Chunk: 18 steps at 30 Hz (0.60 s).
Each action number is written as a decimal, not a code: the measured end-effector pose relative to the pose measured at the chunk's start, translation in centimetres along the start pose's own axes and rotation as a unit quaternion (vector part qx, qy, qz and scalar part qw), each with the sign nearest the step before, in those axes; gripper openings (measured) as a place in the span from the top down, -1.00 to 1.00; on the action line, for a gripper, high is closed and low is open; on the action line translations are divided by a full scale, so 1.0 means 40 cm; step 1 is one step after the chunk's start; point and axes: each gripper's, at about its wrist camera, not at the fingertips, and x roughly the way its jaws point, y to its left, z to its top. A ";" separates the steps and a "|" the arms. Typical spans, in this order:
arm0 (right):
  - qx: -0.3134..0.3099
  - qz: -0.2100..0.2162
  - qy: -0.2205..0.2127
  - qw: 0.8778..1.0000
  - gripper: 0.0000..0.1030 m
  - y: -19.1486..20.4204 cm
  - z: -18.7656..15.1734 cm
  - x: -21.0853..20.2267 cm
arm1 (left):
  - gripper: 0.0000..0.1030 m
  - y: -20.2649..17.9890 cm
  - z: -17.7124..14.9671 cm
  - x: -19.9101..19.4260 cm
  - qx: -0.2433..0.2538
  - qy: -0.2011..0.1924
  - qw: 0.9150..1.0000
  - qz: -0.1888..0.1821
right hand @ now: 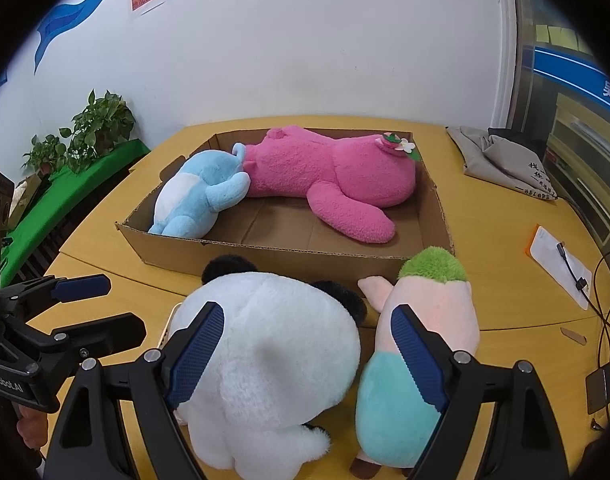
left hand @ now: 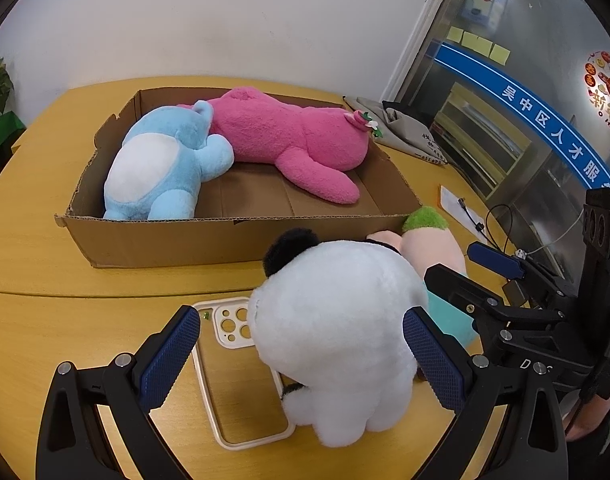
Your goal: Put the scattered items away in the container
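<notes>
A shallow cardboard box (left hand: 233, 240) (right hand: 265, 256) holds a blue plush (left hand: 161, 168) (right hand: 197, 200) and a pink plush (left hand: 289, 136) (right hand: 329, 176). In front of it on the table lies a white panda plush (left hand: 337, 320) (right hand: 273, 344), partly on a clear phone case (left hand: 241, 396). A pink, green and teal plush (right hand: 425, 304) (left hand: 429, 224) lies right of the panda. My left gripper (left hand: 301, 356) (right hand: 125, 304) stands open around the panda, with a gap at its left pad. My right gripper (right hand: 309, 352) (left hand: 451, 262) is open too, its fingers astride the panda's back.
A grey cloth bag (right hand: 501, 160) lies at the back right of the wooden table (left hand: 37, 280). A white card with a cable (right hand: 561, 268) lies at the right edge. Potted plants (right hand: 97, 124) stand past the table's left side.
</notes>
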 end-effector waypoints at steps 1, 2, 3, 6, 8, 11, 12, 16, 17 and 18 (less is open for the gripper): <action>0.000 -0.005 0.001 1.000 -0.66 0.000 -0.001 0.002 | -0.99 0.002 0.000 0.001 -0.003 0.001 1.000 -0.003; -0.001 -0.007 0.003 1.000 -0.66 0.000 -0.003 0.004 | -0.99 0.002 -0.001 0.002 -0.004 0.004 1.000 -0.007; -0.001 -0.008 0.005 1.000 -0.66 0.000 -0.005 0.006 | -0.99 0.001 -0.001 0.002 -0.004 0.005 1.000 -0.010; 0.002 -0.004 0.004 1.000 -0.66 -0.003 -0.005 0.007 | -0.99 0.000 0.002 0.001 -0.003 0.000 1.000 -0.011; 0.002 -0.007 0.006 1.000 -0.66 -0.004 -0.006 0.010 | -0.99 0.000 0.001 0.003 -0.004 0.003 1.000 -0.013; 0.002 -0.004 0.006 1.000 -0.66 -0.006 -0.007 0.011 | -0.99 -0.001 0.002 0.006 0.000 0.002 1.000 -0.011; 0.001 -0.005 0.006 1.000 -0.66 -0.006 -0.007 0.012 | -0.99 0.001 0.002 0.007 -0.003 0.003 1.000 -0.011; 0.002 -0.005 0.010 1.000 -0.66 -0.007 -0.009 0.016 | -0.99 0.000 0.001 0.011 0.000 0.006 1.000 -0.011; 0.001 -0.004 0.008 1.000 -0.66 -0.006 -0.009 0.016 | -0.99 0.002 0.002 0.011 -0.001 0.004 1.000 -0.010; 0.001 -0.005 0.008 1.000 -0.66 -0.005 -0.009 0.017 | -0.99 0.004 0.002 0.011 -0.005 0.004 1.000 -0.012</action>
